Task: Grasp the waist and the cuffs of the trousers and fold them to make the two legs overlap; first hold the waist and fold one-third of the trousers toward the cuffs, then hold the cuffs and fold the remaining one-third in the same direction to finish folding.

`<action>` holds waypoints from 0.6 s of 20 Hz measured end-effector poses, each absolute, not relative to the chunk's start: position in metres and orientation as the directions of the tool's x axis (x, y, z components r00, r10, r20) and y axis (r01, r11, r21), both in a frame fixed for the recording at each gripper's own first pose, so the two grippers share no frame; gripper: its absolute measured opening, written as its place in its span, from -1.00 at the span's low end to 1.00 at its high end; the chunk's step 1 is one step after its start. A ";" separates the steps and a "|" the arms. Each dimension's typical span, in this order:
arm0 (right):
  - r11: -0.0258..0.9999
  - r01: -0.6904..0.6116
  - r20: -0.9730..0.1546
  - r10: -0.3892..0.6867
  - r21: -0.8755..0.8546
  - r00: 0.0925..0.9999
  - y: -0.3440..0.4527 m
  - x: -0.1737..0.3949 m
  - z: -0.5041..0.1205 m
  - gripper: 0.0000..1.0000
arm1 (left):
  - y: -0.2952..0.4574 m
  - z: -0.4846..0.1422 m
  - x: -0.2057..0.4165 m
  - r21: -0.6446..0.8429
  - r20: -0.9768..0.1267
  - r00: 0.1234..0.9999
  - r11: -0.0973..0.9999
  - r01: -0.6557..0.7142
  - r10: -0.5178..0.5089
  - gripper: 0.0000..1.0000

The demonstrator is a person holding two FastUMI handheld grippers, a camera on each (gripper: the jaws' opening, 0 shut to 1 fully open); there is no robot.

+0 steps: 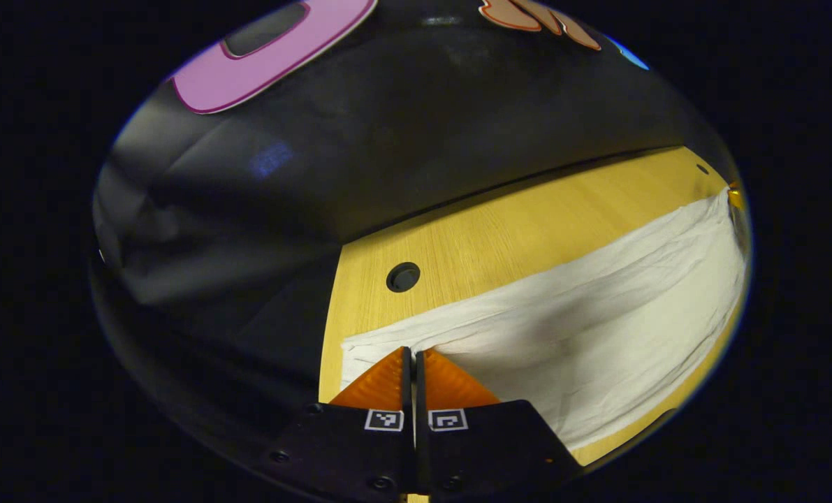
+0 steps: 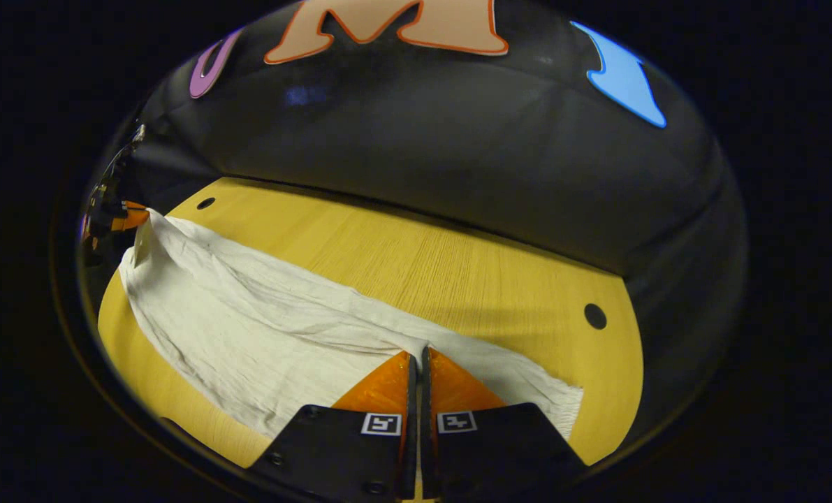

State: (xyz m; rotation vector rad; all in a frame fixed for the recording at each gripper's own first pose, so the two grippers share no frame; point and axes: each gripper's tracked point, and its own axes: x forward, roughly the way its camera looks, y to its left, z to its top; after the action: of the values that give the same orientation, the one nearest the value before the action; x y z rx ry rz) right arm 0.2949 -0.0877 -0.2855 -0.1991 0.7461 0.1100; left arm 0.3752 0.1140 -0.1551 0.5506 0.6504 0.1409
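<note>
**Both grippers pinched on the trousers**

At bottom centre of the left gripper view, the left gripper (image 1: 413,353) is closed on the white trousers' (image 1: 583,328) near edge. Likewise the right gripper (image 2: 418,355) in its own view. Beyond, the trousers stretch across the wooden table (image 2: 457,265); which end is the waist is unclear.

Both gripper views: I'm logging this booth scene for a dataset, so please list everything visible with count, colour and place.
White wrinkled cloth trousers: one, white, stretched across the table between the two grippers.
Light wooden table: one, yellow-tan, under the trousers.
Round holes in the tabletop: at least two, dark, near the table's corners.
Black cloth booth wall: one, black, behind the table.
Left gripper: one, jaws closed on one end of the trousers.
Right gripper: one, jaws closed on the other end.
</note>
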 end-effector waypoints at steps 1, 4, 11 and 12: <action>0.977 -0.169 -0.695 0.032 -0.130 0.718 -0.089 0.299 -0.296 -0.87 | 0.112 -0.163 0.381 0.514 -0.536 0.794 0.857 0.037 0.287 -1.00; 0.980 -0.181 -0.692 0.077 -0.078 0.718 -0.081 0.306 -0.304 -0.50 | 0.101 -0.174 0.386 0.467 -0.515 0.810 0.884 -0.010 0.281 -1.00; 0.994 -0.096 -0.583 0.106 0.047 0.806 -0.116 0.284 -0.241 0.96 | 0.040 -0.168 0.385 0.197 -0.486 0.867 0.980 -0.011 0.108 1.00; 0.997 -0.061 -0.565 0.078 0.048 0.821 -0.134 0.276 -0.230 0.94 | 0.044 -0.165 0.389 0.174 -0.466 0.880 0.985 -0.010 0.091 0.95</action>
State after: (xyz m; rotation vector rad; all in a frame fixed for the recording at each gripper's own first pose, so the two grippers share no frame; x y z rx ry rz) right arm 0.2758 -0.1339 -0.2299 0.0286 0.6029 0.0741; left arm 0.3887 0.0435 -0.1654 0.1686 0.4923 0.0533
